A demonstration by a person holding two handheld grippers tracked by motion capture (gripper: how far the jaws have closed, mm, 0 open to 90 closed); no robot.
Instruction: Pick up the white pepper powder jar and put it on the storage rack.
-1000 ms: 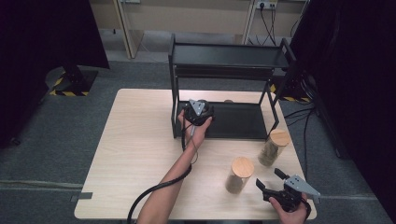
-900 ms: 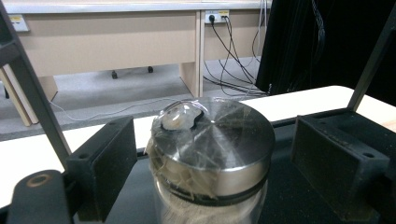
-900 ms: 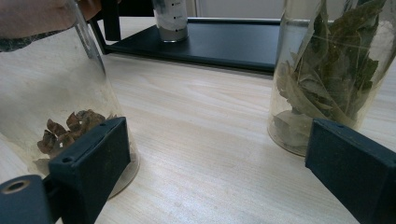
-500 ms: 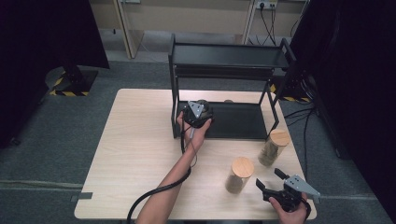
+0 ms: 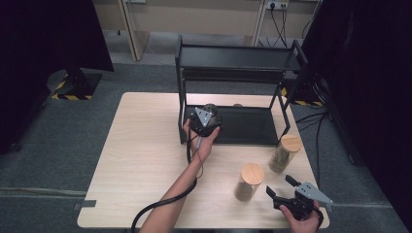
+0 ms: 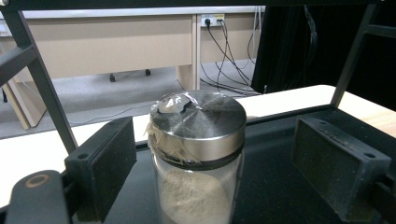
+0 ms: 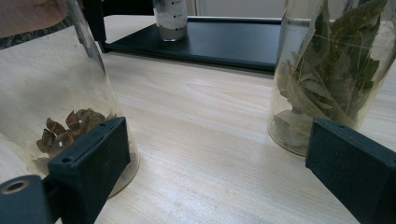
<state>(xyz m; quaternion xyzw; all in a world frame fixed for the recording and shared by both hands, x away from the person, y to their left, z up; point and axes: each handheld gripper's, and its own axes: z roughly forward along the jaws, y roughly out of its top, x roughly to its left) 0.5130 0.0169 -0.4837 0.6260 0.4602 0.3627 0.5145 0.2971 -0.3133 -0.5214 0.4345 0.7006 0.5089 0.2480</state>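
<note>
A glass jar [image 6: 198,154] of pale powder with a steel lid stands on the black rack's lower tray [image 5: 248,127]. My left gripper [image 5: 210,113] reaches into the rack at the tray's left end. Its jaws flank the jar with a gap on each side, so it is open [image 6: 212,126]. At the table's front right corner, my right gripper [image 5: 280,186] is open and lies low over the wood. Ahead of it stand two wood-lidded jars: one with brown pieces [image 5: 249,182] [image 7: 60,93] to its left, one with green leaves [image 5: 284,153] [image 7: 331,74] to its right. It touches neither [image 7: 217,135].
The black two-level rack [image 5: 238,58] stands at the back of the light wooden table [image 5: 141,160], with upright posts beside the left gripper. A cable trails from the left gripper along the forearm. Grey floor and dark curtains surround the table.
</note>
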